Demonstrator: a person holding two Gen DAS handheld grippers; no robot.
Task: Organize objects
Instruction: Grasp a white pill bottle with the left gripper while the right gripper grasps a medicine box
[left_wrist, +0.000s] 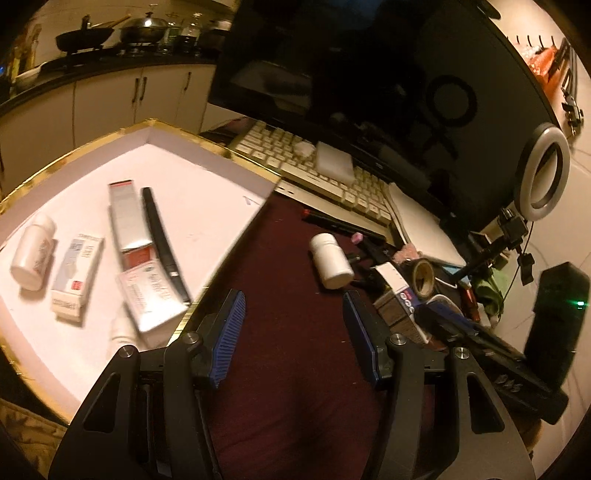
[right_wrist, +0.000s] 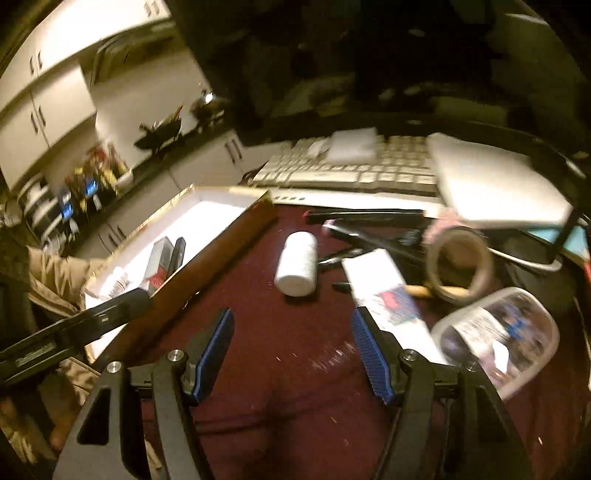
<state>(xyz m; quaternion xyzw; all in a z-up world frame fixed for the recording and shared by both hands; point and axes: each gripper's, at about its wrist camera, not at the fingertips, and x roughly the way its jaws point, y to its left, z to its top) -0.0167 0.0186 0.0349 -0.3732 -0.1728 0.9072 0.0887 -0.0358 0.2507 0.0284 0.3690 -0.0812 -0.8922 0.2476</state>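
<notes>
Lying on the cloth (left_wrist: 295, 387) at centre: bottle (left_wrist: 330, 264); left, a tray (left_wrist: 207, 147) holding boxes; behind, keyboard (left_wrist: 325, 173).

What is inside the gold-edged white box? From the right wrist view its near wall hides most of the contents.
Observer: The left wrist view looks straight into the box: a white bottle on its side, a small carton, a long silver carton, a black pen and a flat white packet.
Operator: Is the left gripper carrying anything?
Observer: No. The left gripper is open with nothing between its pads, over the dark red cloth; the loose bottle lies ahead of it.
</notes>
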